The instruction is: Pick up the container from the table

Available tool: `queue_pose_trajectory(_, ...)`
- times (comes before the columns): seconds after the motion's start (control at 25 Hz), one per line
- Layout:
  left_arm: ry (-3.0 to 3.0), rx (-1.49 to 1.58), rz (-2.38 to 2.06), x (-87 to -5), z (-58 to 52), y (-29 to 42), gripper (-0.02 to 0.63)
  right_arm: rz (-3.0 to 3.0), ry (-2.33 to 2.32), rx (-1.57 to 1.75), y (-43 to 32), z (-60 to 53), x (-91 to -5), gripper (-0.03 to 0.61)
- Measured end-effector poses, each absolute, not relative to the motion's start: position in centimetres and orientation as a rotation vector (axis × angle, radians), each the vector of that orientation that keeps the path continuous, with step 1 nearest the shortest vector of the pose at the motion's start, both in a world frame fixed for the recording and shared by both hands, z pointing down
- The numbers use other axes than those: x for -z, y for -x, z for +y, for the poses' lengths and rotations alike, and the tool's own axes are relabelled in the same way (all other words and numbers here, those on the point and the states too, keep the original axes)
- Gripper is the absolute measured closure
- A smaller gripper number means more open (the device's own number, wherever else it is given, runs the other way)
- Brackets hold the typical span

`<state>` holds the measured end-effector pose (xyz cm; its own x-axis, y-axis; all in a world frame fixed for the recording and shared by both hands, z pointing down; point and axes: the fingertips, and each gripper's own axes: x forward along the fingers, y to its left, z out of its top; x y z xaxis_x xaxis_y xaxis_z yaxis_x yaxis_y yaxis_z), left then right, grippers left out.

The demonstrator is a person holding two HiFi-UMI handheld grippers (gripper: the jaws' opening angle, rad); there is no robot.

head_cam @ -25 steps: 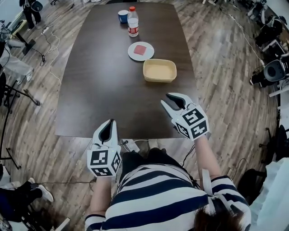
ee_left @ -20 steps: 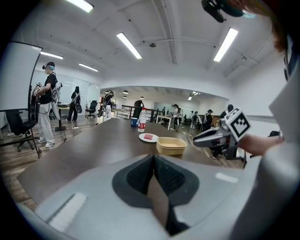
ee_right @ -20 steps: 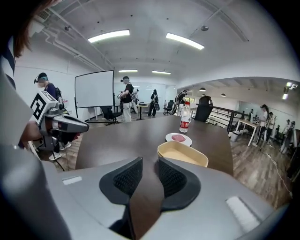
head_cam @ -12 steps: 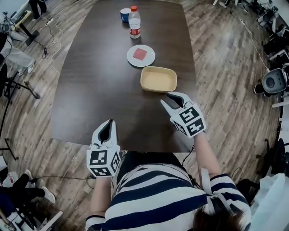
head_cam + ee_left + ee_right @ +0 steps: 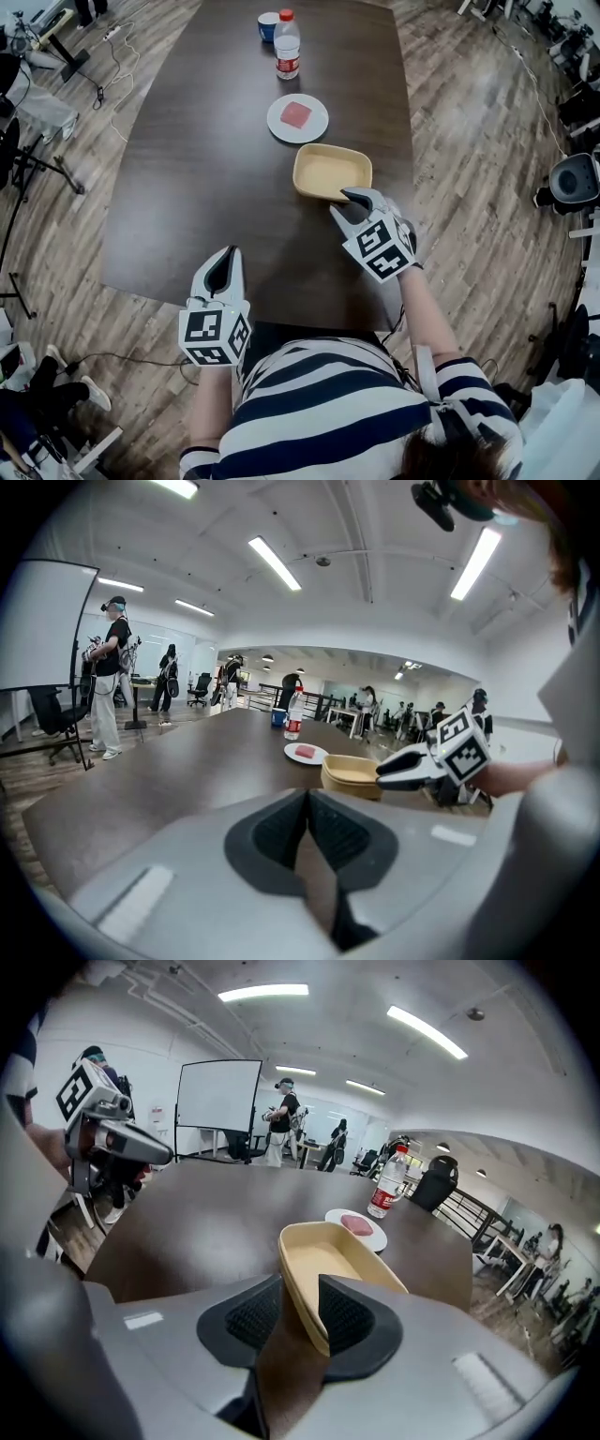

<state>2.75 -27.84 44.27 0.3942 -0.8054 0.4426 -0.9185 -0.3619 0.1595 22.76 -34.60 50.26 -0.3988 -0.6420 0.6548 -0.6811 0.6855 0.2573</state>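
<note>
Straddling rim of upright container (image 5: 330,169), right tool (image 5: 337,201) opening, long axis across table (image 5: 206,187)

The near rim of the container (image 5: 330,172) was partly covered by the opening jaws of the right gripper (image 5: 339,202), between which it lay; the cup (image 5: 267,25) was partly hidden behind the bottle (image 5: 288,49).

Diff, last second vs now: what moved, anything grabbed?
The right hand-held gripper went forward and down to the container. Its jaws are opening and now straddle the near rim without clamping it. The left hand-held gripper, shut and empty, edged slightly further over the table. Nothing was taken or let go. The container, plate, bottle and cup kept their places.
</note>
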Motion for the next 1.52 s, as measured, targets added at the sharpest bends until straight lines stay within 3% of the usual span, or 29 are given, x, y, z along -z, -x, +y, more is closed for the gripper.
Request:
queue_pose_trajectory(0.56,-2.231,-0.431,-1.511,-45.4,-28.7,-3.2,0.614,-2.025,-0.825,0.073,-22.1,-35.7,-53.0,0.457)
queue_pose_trajectory(0.92,-2.201,-0.456,-1.545,-45.8,-28.1,-2.8,0.614,-1.961,-0.749,0.163,-21.8,-35.6,-53.7,0.542)
queue_pose_trajectory(1.52,-2.209,-0.382,-1.560,-45.1,-26.3,1.2,0.614,-1.962,-0.831,0.106,-20.3,-33.6,-51.3,0.551)
